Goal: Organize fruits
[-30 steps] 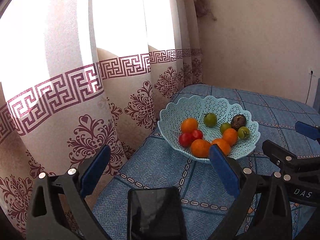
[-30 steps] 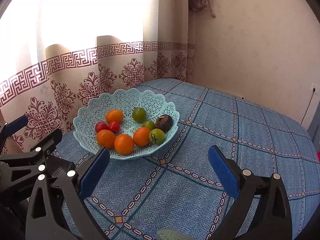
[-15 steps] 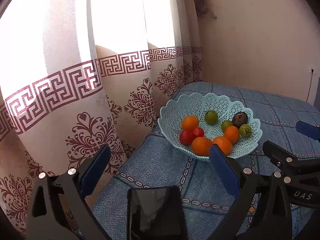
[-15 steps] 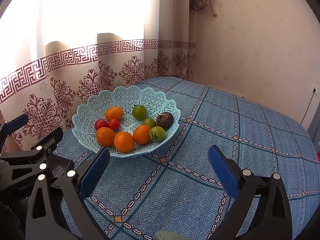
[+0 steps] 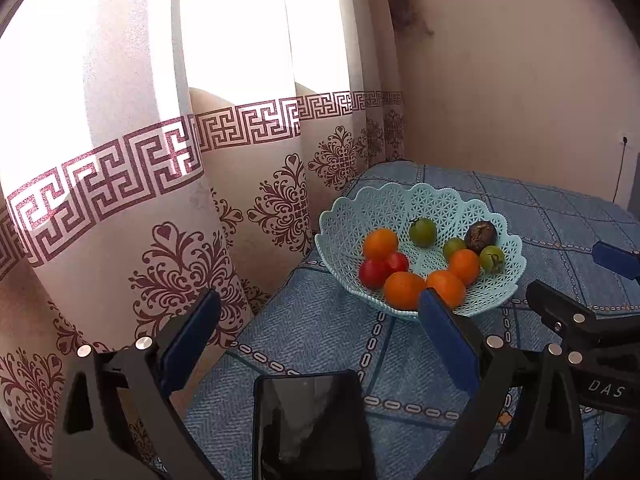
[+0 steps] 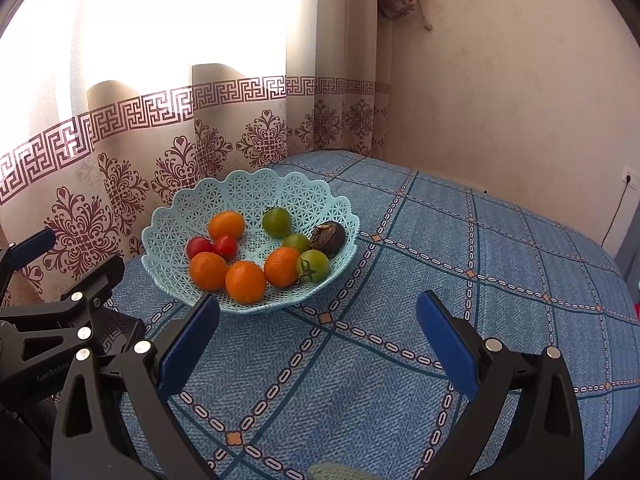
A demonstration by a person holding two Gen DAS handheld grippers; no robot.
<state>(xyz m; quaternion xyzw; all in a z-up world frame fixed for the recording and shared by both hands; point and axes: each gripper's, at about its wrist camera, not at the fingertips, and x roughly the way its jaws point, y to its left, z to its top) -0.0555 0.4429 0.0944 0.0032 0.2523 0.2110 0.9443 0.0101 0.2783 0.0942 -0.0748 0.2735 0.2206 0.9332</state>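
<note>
Both tongs gaped wide, holding nothing: the left tongs [image 5: 318, 330] over a dark phone [image 5: 310, 424], the right tongs [image 6: 318, 332] over the blue cloth [image 6: 500, 248]. Beyond them the basket [image 6: 192, 216] held the fruits [image 6: 260, 252], near the curtain [image 5: 120, 160].

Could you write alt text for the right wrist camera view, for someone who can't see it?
A pale blue lattice basket holding orange, green, red and one dark fruit sits on a blue patterned tablecloth, beyond the open, empty right gripper.
</note>
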